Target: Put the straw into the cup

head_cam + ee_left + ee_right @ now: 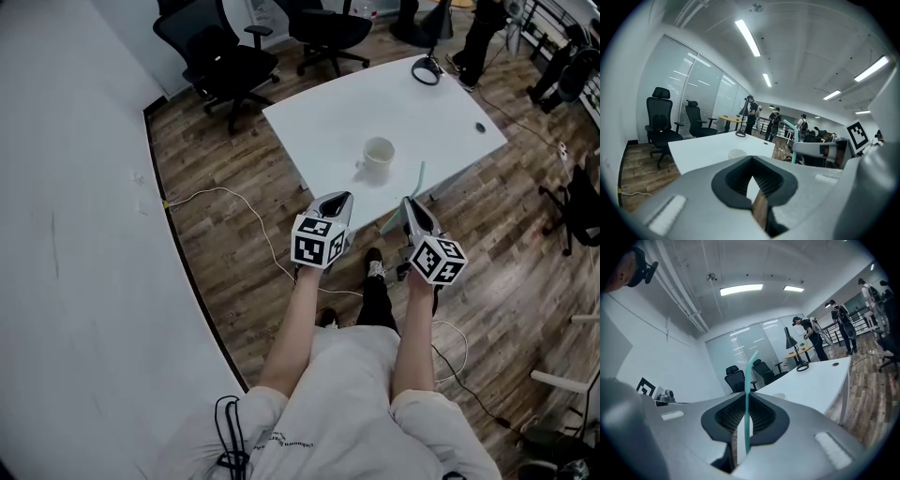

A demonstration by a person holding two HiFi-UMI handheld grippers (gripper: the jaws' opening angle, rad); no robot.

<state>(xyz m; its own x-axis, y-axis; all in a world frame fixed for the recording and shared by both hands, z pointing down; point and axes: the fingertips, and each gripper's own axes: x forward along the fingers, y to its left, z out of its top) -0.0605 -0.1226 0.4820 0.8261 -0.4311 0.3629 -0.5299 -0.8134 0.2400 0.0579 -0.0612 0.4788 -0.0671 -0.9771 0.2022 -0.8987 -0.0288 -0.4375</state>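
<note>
Your straw (747, 399), a teal one, sat pinched between the jaws of your right gripper (744, 427). In the right gripper view it ran up the middle of the frame from between the ribbed pads, and its bent top leaned toward the upper right. In the head view the same straw (419, 178) stuck out past the tips of the right gripper (410, 202) and over the near edge of the white table (347, 112). It lay to the lower right of the white mug (378, 156) and clear of it. The mug stood upright near that edge with its handle turned to the left of the frame.

Your left gripper (342, 197) hung just left of the right one, short of the table edge. The left gripper view showed what the head view could not: the tips of the left gripper (752, 187) were pressed together with nothing between them, and only a sliver of table and wooden floor showed behind the pads. That view also caught the straw (792, 145) from the side, at right of centre, and the mug (737, 153) just above the jaws.

Only the head view showed the black office chairs (225, 61) at the top of the frame and the cable (225, 192) on the floor. The gripper views showed a desk lamp (740, 124) at the table's far end and people (751, 112) standing beyond it.
</note>
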